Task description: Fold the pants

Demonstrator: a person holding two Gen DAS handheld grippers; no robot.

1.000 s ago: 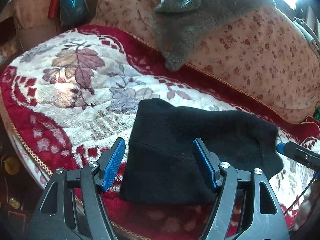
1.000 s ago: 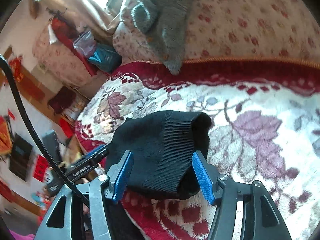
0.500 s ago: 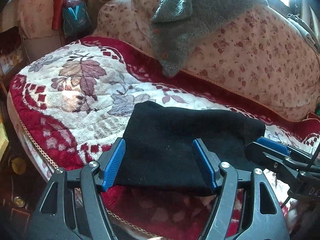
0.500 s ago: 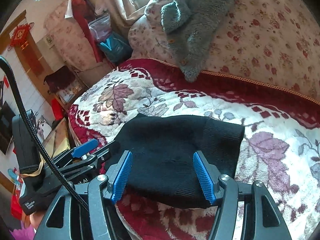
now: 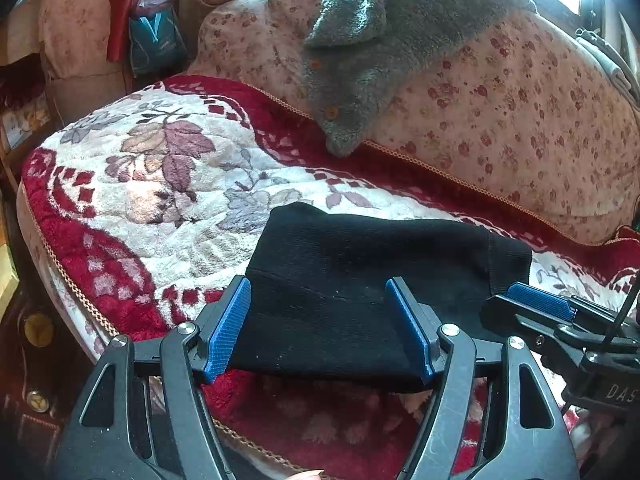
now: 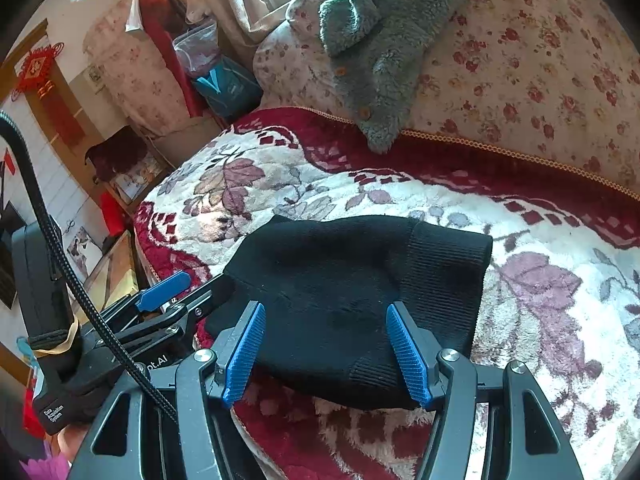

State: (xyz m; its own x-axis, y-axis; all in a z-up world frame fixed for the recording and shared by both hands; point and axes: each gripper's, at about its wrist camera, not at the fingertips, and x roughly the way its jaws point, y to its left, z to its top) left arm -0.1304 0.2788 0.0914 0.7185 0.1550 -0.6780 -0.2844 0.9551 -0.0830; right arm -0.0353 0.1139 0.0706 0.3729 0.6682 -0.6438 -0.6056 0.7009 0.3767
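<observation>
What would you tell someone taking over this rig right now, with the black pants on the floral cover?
Left claw: open, holding nothing, hovering at the near edge of the black pants.
Right claw: open, also empty, at the near edge on the ribbed-cuff side.
The pants lie as a compact folded bundle on the floral seat cover, near its front edge; the ribbed cuff faces right.
A grey fleece garment hangs over the backrest, not part of the job.
Done: the pants look folded down small.
Left: probably only tidying or one last fold, if wanted.
</observation>
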